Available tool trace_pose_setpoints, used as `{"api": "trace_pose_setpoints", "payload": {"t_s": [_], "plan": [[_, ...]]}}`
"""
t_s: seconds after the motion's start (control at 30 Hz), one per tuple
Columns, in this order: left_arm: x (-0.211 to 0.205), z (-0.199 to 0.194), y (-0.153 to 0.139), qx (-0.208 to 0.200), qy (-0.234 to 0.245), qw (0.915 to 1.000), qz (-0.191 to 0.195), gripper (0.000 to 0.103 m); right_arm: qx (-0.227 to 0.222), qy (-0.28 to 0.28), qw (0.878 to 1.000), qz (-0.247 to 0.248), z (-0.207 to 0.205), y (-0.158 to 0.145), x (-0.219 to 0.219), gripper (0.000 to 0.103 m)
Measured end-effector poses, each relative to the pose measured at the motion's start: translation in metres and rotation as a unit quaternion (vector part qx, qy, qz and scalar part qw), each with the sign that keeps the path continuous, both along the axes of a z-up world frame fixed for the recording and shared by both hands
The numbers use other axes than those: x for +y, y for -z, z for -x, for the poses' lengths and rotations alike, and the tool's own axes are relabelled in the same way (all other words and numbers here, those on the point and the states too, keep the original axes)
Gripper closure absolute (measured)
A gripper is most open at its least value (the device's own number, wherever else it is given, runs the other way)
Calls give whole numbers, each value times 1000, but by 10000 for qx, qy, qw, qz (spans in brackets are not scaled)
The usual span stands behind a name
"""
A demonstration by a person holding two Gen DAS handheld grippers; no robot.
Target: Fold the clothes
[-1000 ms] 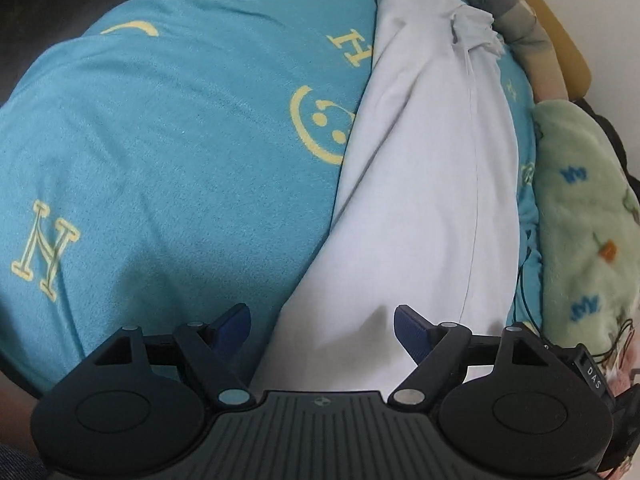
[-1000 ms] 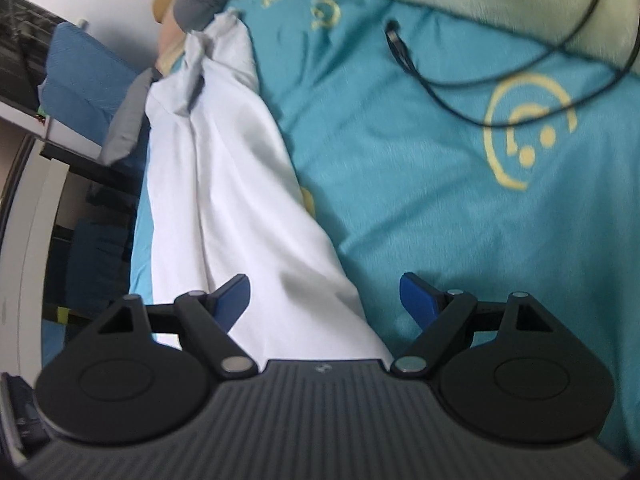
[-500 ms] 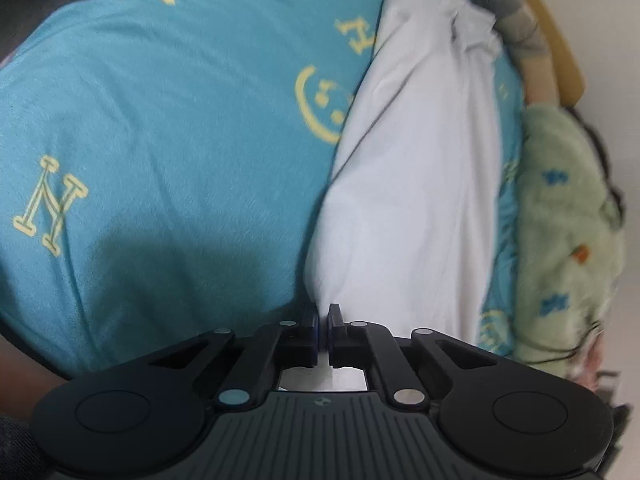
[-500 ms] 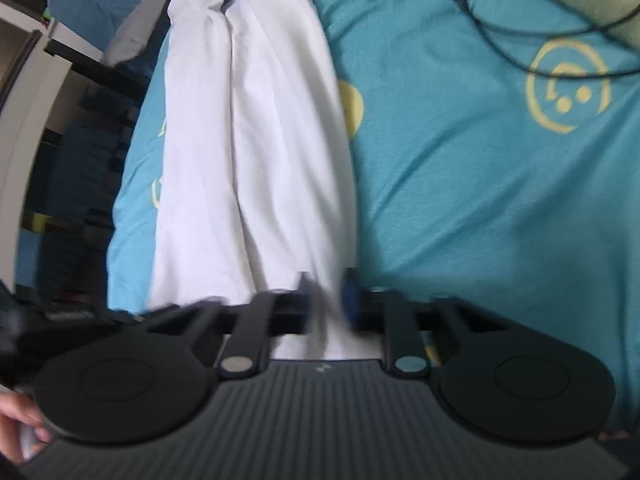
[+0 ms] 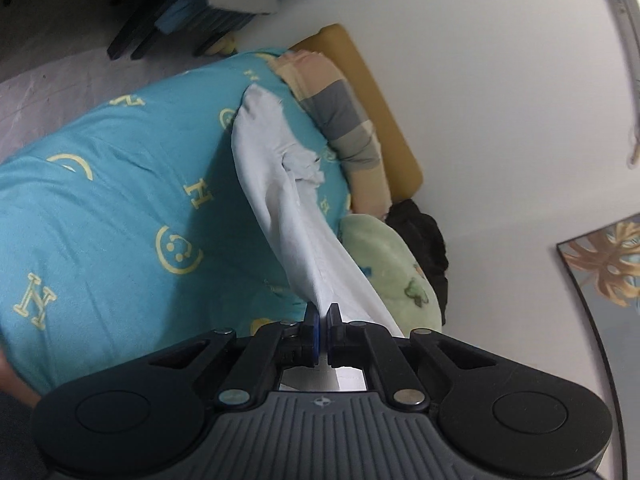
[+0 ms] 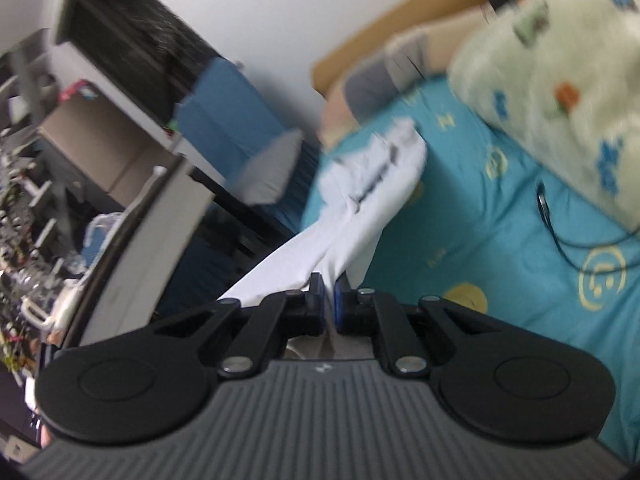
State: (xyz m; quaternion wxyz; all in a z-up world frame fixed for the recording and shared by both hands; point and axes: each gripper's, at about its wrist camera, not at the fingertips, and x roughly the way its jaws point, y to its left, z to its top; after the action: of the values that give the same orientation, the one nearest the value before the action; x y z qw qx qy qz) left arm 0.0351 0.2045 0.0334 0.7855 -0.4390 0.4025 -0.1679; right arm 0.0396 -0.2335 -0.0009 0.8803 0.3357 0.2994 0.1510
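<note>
Bedsheet (image 5: 100, 216), teal with yellow smiley prints, fills the scene. A long white garment (image 5: 276, 200) lay flat on it a second ago; now its near end is lifted clear while its far end rests on the sheet beside the striped pillow (image 5: 344, 120). Left gripper (image 5: 322, 330) and right gripper (image 6: 329, 304), open a second ago, are now clamped on that near end. A fold toward the pillow looks likely.
</note>
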Motion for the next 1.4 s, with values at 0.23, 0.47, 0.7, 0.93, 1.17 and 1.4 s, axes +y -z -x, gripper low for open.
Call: {"api": "trace_pose_setpoints", "payload": {"t_s": [0.23, 0.47, 0.7, 0.93, 1.17, 1.4], "plan": [[18, 81, 30, 233, 95, 9997, -62, 100, -47, -274, 9996, 14, 83, 39, -2, 95], [7, 54, 45, 128, 257, 9995, -152, 100, 133, -180, 9990, -376, 80, 59, -9, 95], [-11, -49, 30, -205, 1, 9969, -753, 100, -261, 123, 9996, -71, -19, 39, -11, 95], [-45, -158, 48, -980, -277, 9763, -1910, 100, -848, 594, 9907, 884, -138, 57, 12, 95], [-79, -241, 108, -1243, -179, 9523, -2781, 99, -923, 672, 9796, 1655, -222, 127, 22, 95], [-101, -308, 176, -1096, -77, 9324, -3443, 99, -288, 520, 9751, 2137, -277, 195, 25, 94]]}}
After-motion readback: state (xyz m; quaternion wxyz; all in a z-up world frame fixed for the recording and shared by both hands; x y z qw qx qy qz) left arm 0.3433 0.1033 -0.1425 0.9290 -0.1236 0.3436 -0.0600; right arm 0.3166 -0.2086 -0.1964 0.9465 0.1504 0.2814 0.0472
